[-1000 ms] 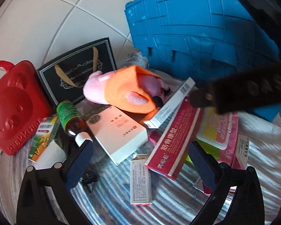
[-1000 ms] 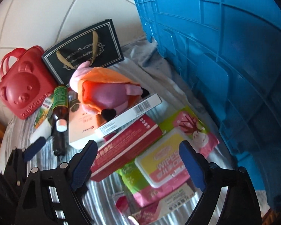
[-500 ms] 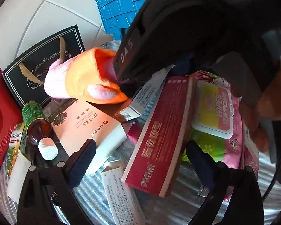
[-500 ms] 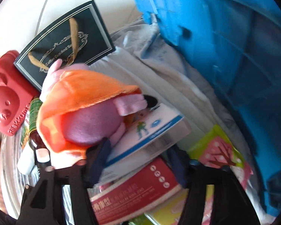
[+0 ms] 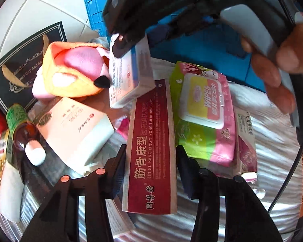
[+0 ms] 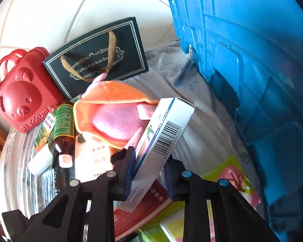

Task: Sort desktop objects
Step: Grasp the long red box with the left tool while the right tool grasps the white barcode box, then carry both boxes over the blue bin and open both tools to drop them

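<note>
Blue pads on my right gripper [image 6: 149, 173] are closing on the white-and-blue carton [image 6: 163, 133], which stands tilted between the jaws with its barcode end toward the camera; the near pad lies flat on its face, so I read it as gripped or very nearly so. In the left wrist view the same carton [image 5: 129, 76] hangs from that tool at the far side of the pile, just beside the orange-and-pink plush toy [image 5: 74, 70]. My left gripper [image 5: 151, 171] is also closing, astride the near end of the long red box [image 5: 151, 147]; whether its pads press the box yet, I cannot tell. To the right of the red box lies the wipes pack [image 5: 201, 111], touching it; to the left, the cream box [image 5: 74, 129] and the brown bottle [image 5: 24, 129]. The blue crate [image 6: 252, 60] stands at the far right and is, in my judgement, the likely destination. Recommended procedure: confirm full pad contact on each carton before lifting, raise the red box straight up so it does not drag the wipes pack, and keep the two tools apart while carrying.
</note>
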`<move>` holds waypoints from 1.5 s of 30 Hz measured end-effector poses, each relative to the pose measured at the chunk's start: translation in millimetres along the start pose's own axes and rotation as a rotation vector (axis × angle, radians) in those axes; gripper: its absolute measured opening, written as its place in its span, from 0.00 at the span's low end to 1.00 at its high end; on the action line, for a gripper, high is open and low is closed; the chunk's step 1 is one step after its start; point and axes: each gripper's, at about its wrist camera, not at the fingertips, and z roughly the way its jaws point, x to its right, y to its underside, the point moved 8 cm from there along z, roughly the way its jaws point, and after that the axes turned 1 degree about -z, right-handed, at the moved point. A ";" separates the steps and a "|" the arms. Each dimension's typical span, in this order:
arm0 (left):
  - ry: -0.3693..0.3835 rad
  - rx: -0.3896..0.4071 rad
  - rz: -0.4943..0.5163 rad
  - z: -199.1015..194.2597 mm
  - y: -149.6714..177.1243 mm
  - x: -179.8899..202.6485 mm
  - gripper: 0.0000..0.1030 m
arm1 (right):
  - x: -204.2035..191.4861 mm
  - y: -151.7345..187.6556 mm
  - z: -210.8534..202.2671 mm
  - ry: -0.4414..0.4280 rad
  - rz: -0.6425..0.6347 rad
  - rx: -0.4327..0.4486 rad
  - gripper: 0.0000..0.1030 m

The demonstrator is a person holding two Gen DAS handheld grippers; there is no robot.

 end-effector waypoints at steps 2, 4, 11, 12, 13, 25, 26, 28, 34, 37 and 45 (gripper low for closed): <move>-0.004 -0.001 -0.022 -8.1 5.4 -0.4 0.45 | -3.0 1.7 -8.8 0.003 -0.018 0.012 0.25; -0.013 0.002 -0.038 -18.2 9.6 -2.2 0.45 | -4.4 3.0 -19.7 0.001 -0.027 0.026 0.25; -0.053 0.052 -0.050 -62.3 11.9 -7.3 0.45 | -19.5 -2.3 -62.2 -0.022 -0.067 0.090 0.24; -0.059 0.061 -0.053 -69.2 11.1 -9.3 0.45 | -23.3 -3.4 -68.6 -0.027 -0.073 0.099 0.24; -0.064 0.071 -0.056 -74.6 9.5 -11.4 0.45 | -27.3 -5.4 -75.2 -0.030 -0.079 0.110 0.24; -0.114 0.244 0.031 -154.4 -77.8 -1.2 0.44 | -48.7 -60.6 -230.2 -0.072 -0.073 0.416 0.17; -0.120 0.270 0.044 -162.0 -92.1 0.7 0.44 | -47.0 -67.4 -246.9 -0.077 -0.071 0.448 0.17; -0.127 0.313 0.078 -171.8 -124.3 8.0 0.44 | -39.7 -80.4 -278.5 -0.072 -0.072 0.511 0.17; -0.074 0.402 0.152 -187.4 -227.5 47.7 0.44 | 17.8 -122.5 -358.3 -0.033 -0.022 0.674 0.17; -0.024 0.398 0.141 -173.6 -272.3 72.7 0.44 | 71.3 -146.2 -386.4 -0.011 0.036 0.723 0.17; -0.119 0.370 0.084 -128.8 -342.8 121.2 0.59 | 217.5 -184.6 -410.7 0.134 0.180 0.728 0.65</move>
